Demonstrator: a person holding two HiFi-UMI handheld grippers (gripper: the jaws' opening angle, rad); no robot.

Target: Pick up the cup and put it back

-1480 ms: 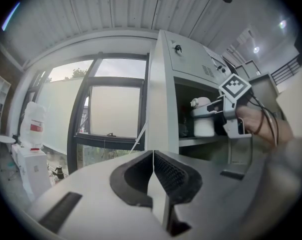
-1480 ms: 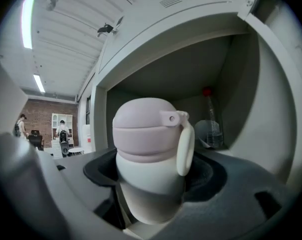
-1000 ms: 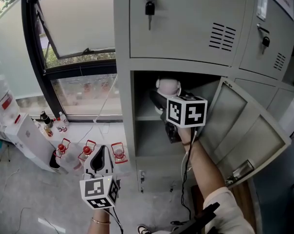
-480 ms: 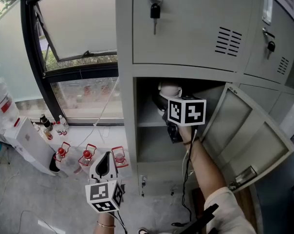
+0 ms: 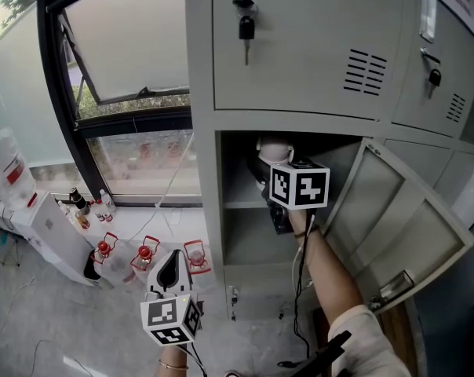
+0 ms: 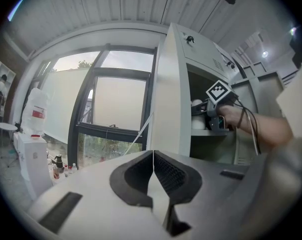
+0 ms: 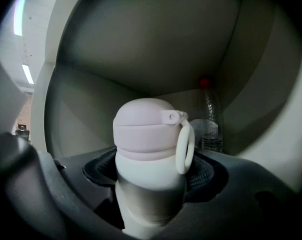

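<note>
You clamped the R gripper [image 7: 152,173] on the pink-lidded cup [image 7: 146,134] inside the locker [image 5: 300,53]; L gripper [image 6: 153,158] hung near left, jaws together, empty.

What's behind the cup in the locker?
Behind the cup, to its right, stands a clear bottle with a red cap. Anything straight behind the cup is covered.

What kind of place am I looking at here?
Probably a locker area in an office or workshop: grey metal lockers with keys in the doors, a cup inside one, a big window and a water dispenser.
</note>
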